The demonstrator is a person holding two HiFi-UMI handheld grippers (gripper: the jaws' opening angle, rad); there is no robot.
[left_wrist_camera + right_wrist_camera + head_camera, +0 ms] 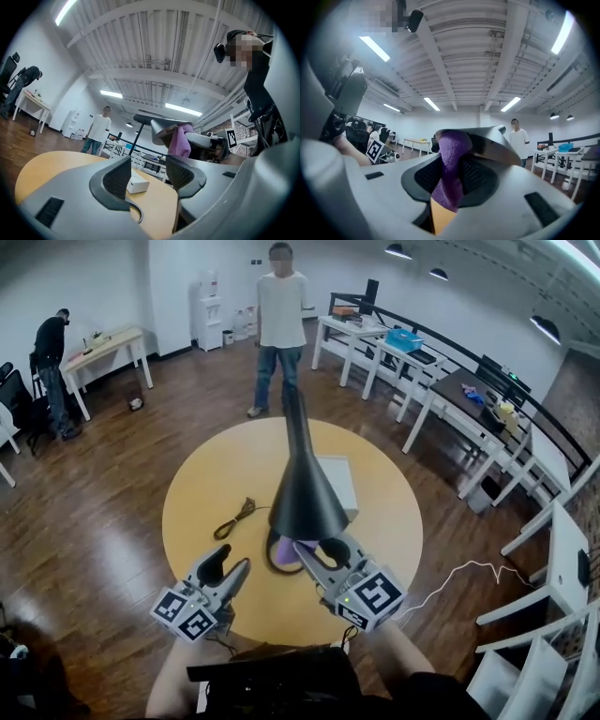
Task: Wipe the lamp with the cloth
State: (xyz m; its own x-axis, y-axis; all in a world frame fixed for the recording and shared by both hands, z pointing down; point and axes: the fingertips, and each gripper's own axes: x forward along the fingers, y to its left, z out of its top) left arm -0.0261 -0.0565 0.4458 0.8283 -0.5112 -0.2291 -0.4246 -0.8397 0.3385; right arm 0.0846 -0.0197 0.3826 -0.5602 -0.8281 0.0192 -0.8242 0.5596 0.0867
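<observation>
Right gripper [323, 551] jaws pinch the purple cloth [451, 168] at the near rim of the lamp [306, 491] shade, mid-bench [202, 488]. Left gripper [230, 564], near left, has its jaws spread and empty.

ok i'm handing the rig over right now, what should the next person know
Left gripper: open, empty, near the lamp.
Right gripper: fingers shut on the cloth, held at the shade's lower rim.
Lamp stands on the table.
Done: cloth gripped and at the lamp.
Left: wipe shade and stem; how much is wiped doesn't show.
</observation>
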